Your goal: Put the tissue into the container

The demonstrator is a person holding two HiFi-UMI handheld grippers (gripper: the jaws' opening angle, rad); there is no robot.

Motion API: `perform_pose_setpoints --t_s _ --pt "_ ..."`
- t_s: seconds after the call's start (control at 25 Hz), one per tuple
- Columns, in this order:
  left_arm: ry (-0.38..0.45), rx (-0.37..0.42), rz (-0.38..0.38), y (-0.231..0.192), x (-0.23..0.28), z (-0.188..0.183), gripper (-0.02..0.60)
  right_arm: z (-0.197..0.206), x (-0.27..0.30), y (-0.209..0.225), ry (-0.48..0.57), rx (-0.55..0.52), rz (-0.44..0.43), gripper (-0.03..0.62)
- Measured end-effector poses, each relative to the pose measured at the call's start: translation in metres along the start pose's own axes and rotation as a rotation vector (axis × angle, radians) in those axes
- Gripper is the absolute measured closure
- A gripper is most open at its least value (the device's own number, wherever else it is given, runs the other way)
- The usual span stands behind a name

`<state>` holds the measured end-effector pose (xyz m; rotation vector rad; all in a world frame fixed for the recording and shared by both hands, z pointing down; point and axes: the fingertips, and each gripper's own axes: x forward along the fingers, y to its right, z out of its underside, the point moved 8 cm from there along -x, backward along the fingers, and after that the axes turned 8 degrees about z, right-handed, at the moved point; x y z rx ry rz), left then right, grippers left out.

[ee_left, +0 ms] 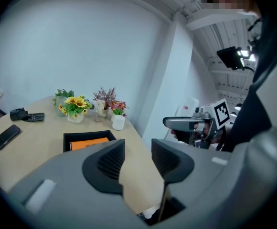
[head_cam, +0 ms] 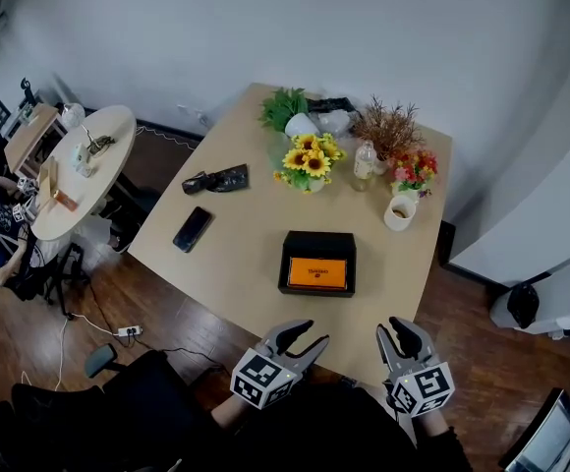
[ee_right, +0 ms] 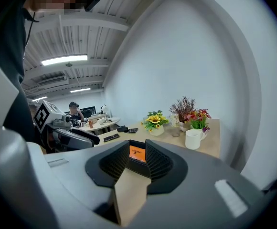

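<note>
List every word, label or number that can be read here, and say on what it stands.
No text can be read.
Orange flat rectangular pack in the black open box: dark print, too small to read.
Black-and-white marker cubes: square code patterns, no words.

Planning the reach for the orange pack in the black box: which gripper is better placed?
Probably right: the orange pack shows dead ahead through the open fingers of the right gripper; from the left gripper it lies off to the left.
</note>
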<state>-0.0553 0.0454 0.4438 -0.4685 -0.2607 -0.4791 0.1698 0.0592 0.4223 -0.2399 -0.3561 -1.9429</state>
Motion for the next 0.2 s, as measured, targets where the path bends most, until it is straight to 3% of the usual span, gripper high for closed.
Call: perform_pose_setpoints --t_s 0.2 --pt "-0.008 0.004 0.004 -0.0035 0.0016 -0.0005 0.423 0.0000 0.0007 0.0023 -0.004 -0.003 0.010 0.494"
